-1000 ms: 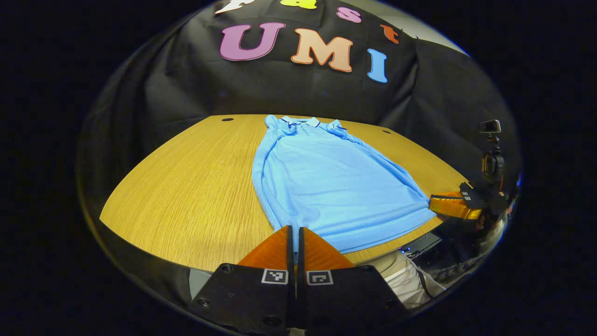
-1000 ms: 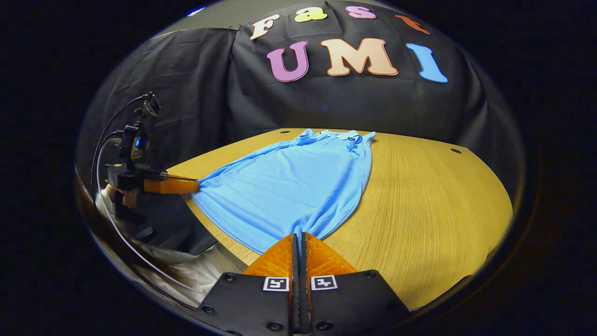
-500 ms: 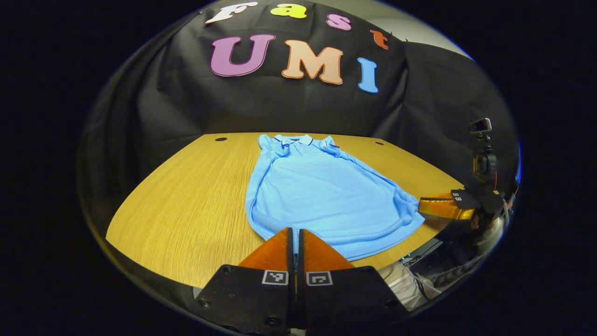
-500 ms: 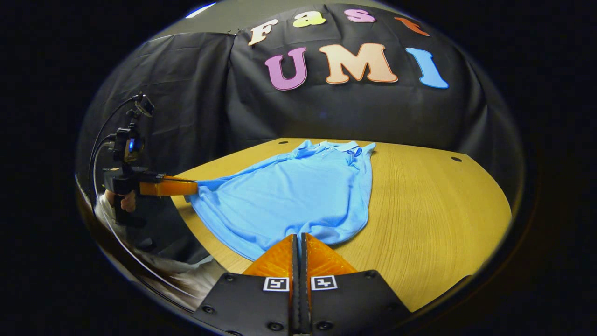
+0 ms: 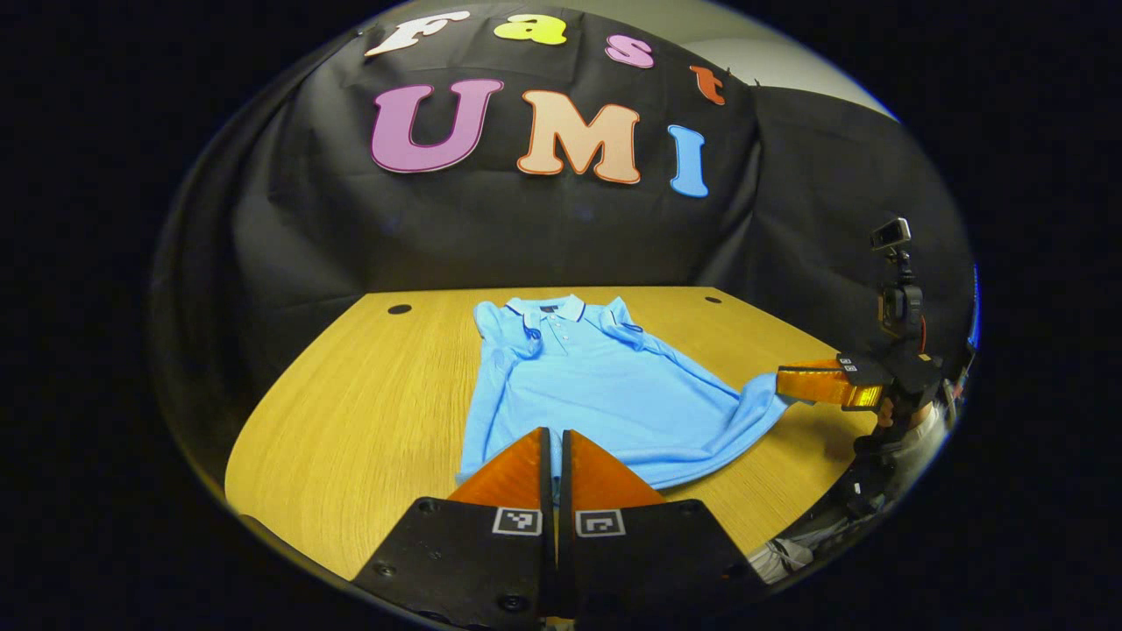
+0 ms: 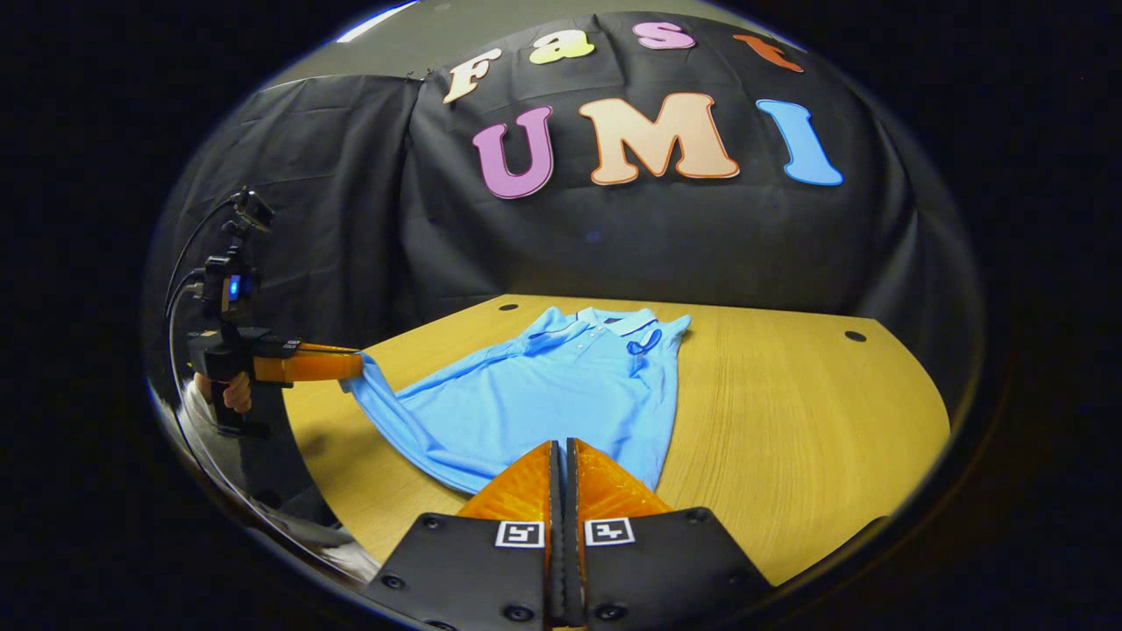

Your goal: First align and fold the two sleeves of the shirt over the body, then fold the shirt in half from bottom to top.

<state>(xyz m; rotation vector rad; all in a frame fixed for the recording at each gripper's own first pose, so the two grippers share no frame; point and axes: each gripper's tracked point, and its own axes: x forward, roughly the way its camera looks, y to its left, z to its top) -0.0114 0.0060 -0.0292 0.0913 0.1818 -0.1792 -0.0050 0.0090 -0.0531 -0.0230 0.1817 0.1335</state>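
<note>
A light blue polo shirt [image 5: 596, 386] [image 6: 543, 394] lies on the wooden table [image 5: 368, 394] with its collar at the far end and both sleeves folded in over the body. My left gripper [image 5: 554, 433] is shut on one corner of the hem, at the bottom of the left gripper view. My right gripper [image 6: 561, 445] is shut on the other hem corner. Both corners are raised off the table, and the hem sags between them. Farther off, the right gripper [image 5: 782, 384] pinches its corner at the right, and the left gripper [image 6: 356, 365] pinches its corner at the left.
The table [image 6: 789, 412] has small dark holes near its far corners [image 5: 400, 309] [image 6: 855, 336]. Black cloth hangs behind the table. A person's hand [image 6: 230, 392] grips the left gripper's handle. Bare wood lies on both sides of the shirt.
Both grippers have lifted the hem and carried it forward, toward the collar. The lower part of the shirt has come off the table's near edge and now looks shorter.
</note>
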